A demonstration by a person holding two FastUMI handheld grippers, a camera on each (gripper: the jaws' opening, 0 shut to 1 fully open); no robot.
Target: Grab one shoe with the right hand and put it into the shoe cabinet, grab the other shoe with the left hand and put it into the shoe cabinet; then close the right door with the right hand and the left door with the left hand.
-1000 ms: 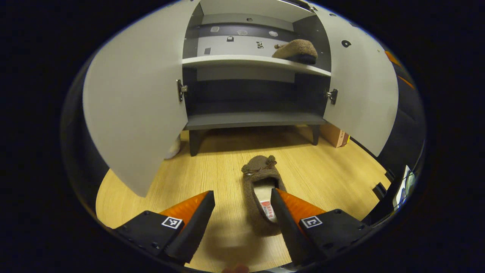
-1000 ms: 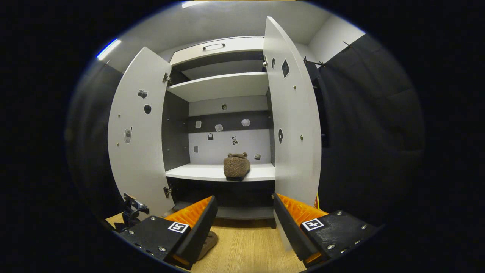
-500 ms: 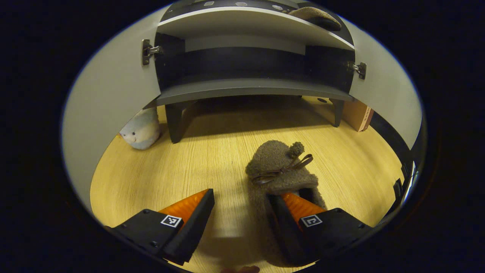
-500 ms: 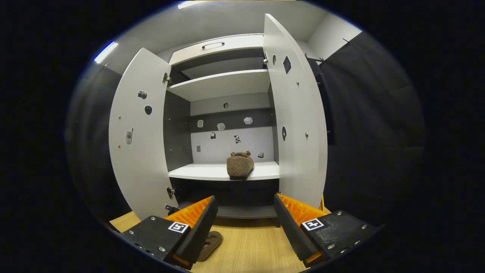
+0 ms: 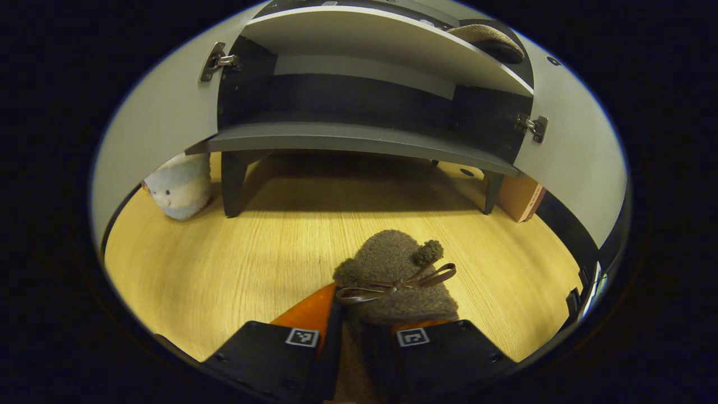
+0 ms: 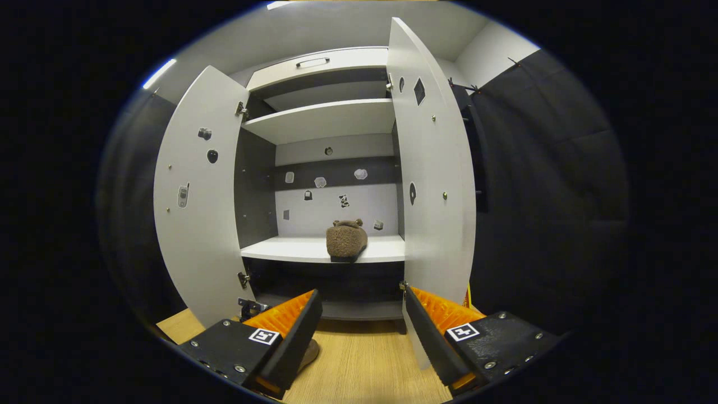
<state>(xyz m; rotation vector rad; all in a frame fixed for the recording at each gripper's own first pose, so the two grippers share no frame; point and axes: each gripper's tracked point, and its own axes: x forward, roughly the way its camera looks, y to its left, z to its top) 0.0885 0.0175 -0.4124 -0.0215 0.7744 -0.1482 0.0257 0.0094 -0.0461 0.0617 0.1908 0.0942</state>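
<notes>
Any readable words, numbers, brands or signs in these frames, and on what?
No readable text.
Stickers on the cabinet's back panel and left door: small pictures, no legible words.
Square markers on the right hand-held gripper and left hand-held gripper: patterns, no letters.
Cardboard box: print too blurred.

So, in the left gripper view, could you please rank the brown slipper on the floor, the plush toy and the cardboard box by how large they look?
Largest to smallest as they appear:
1. Brown slipper on the floor, though it lies nearest the camera.
2. Plush toy.
3. Cardboard box, partly hidden behind the cabinet door, so its true size is unsure.
</notes>
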